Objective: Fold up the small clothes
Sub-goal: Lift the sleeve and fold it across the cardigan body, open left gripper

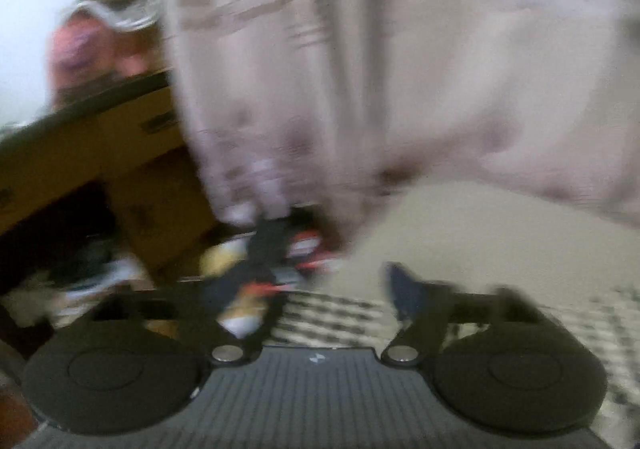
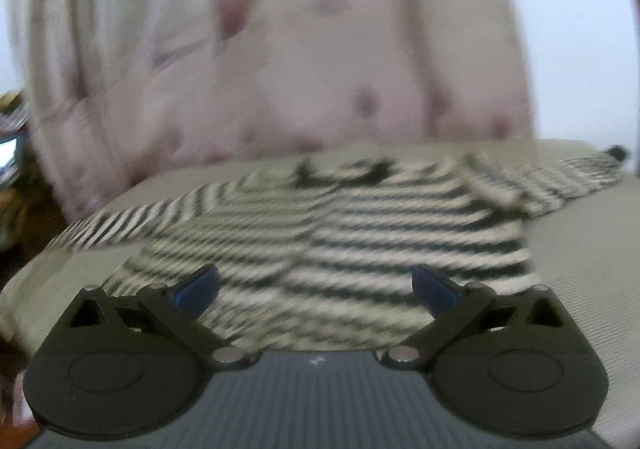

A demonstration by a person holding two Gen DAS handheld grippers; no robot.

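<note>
A black-and-white striped small garment lies spread flat on a beige padded surface. My right gripper is open and empty, its blue pads just above the garment's near hem. In the blurred left wrist view the left gripper is open and empty, with one blue pad showing. It is over the left edge of the surface; a strip of the striped garment shows below it.
A person in pale pink spotted clothing stands just behind the surface; they also show in the left wrist view. Left of the surface are cardboard boxes and floor clutter.
</note>
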